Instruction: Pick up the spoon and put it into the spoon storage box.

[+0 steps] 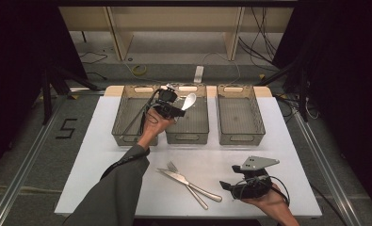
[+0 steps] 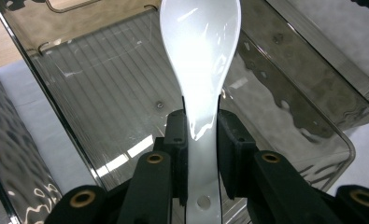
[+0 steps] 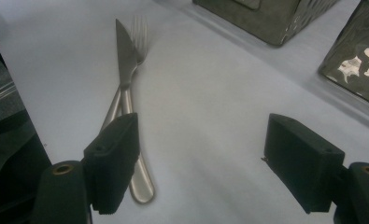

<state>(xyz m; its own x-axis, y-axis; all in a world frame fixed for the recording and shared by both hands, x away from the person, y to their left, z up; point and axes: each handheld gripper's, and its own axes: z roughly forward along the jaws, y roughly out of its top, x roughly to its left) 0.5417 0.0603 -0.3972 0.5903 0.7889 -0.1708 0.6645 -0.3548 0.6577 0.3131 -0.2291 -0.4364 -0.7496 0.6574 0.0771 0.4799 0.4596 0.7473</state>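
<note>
The left gripper (image 2: pixel 202 140) pinches the handle of a white plastic spoon (image 2: pixel 201 56), held above the middle smoked-plastic bin (image 1: pixel 187 137). The right gripper (image 3: pixel 203 161), jaws spread and empty, rests on the white table (image 1: pixel 287 141) nearer the person than that bin, beside a crossed steel knife (image 3: pixel 125 70) and fork (image 3: pixel 139 35).

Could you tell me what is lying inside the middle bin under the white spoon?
The middle bin looks empty: its ribbed floor shows bare below the white spoon held by the left tool. The patch behind the spoon and tool is covered.
</note>
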